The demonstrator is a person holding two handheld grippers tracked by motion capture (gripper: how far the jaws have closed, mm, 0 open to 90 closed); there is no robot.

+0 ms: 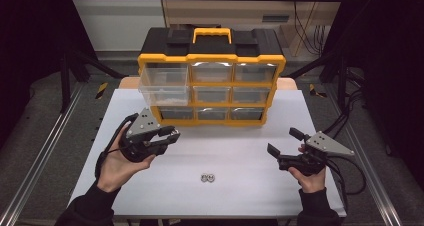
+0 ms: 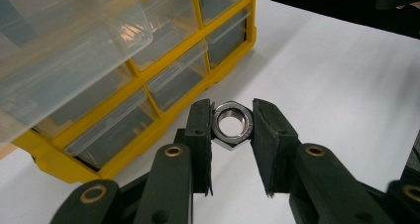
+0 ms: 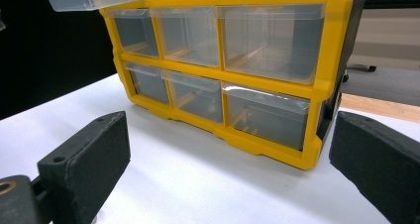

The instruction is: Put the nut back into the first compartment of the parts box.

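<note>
A steel hex nut (image 2: 232,125) is pinched between the jaws of my left gripper (image 2: 232,135), held above the white table. In the high view that left gripper (image 1: 172,134) hovers just in front of the yellow and black drawer cabinet (image 1: 210,61), below its pulled-out top-left clear drawer (image 1: 162,82). Two more nuts (image 1: 207,177) lie together on the table near the front. My right gripper (image 1: 281,142) rests at the table's right side with its jaws wide apart and nothing between them; its view faces the cabinet (image 3: 317,85) from low down.
The white tabletop (image 1: 240,151) ends in edges at left, right and front. The cabinet's other clear drawers (image 3: 270,40) are pushed in. Cables (image 1: 352,171) trail off the right side. Metal frame rails (image 1: 35,156) run beside the table.
</note>
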